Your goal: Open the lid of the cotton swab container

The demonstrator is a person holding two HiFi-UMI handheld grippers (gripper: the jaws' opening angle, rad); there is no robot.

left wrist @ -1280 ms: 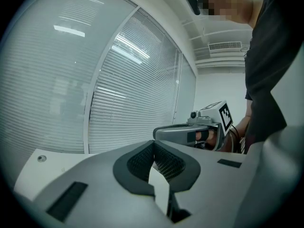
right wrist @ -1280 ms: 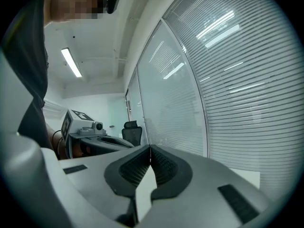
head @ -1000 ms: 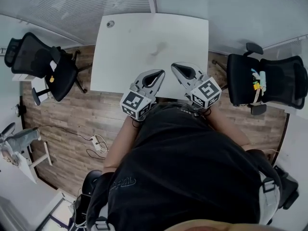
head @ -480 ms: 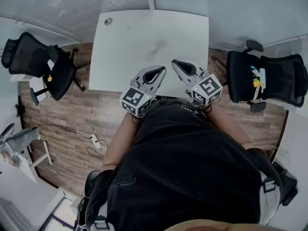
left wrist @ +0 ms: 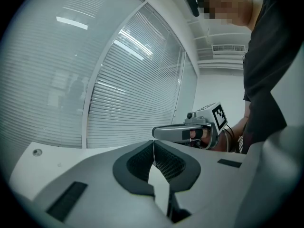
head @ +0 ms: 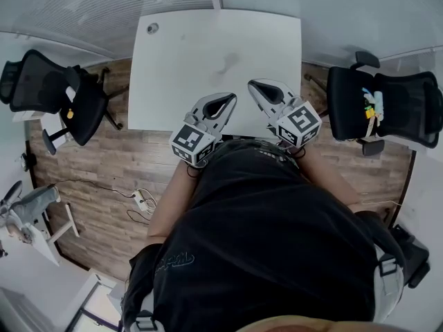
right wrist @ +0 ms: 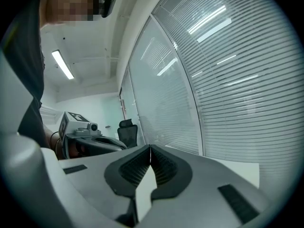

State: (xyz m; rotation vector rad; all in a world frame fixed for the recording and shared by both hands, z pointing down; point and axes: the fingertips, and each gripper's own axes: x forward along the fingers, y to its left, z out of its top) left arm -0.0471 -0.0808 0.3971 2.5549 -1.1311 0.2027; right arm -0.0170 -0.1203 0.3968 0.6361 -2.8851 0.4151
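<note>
- While a person in a black shirt [head: 277,241] is at the near edge of the white desk [head: 208,54], the left gripper [head: 231,98] and the right gripper [head: 252,84] hang side by side over that edge, their tips pointing across the desk top.
- In the left gripper view, that gripper's fingers [left wrist: 135,165] are pressed together at the tip, with nothing between them.
- In the right gripper view, the right gripper's fingers [right wrist: 164,167] also meet at the tip and hold nothing.
- Each gripper carries a marker cube at its rear end, the left cube [head: 192,144] and the right cube [head: 299,124]. Both cubes sit just off the near edge of the desk.
- The two grippers are apart, with a narrow strip of desk showing between them.
- No view shows the cotton swab container, so its place cannot be told.
- A small round grommet [head: 152,28] sits in the far left corner of the desk.
- One black office chair [head: 62,95] stands left of the desk, and another [head: 387,109] stands to its right with small colourful items on the seat.
- Slatted blinds [head: 124,5] run behind the far side of the desk.
- On the wooden floor [head: 104,164], near the left of the desk, lies a white power strip [head: 142,203] with its cable.
</note>
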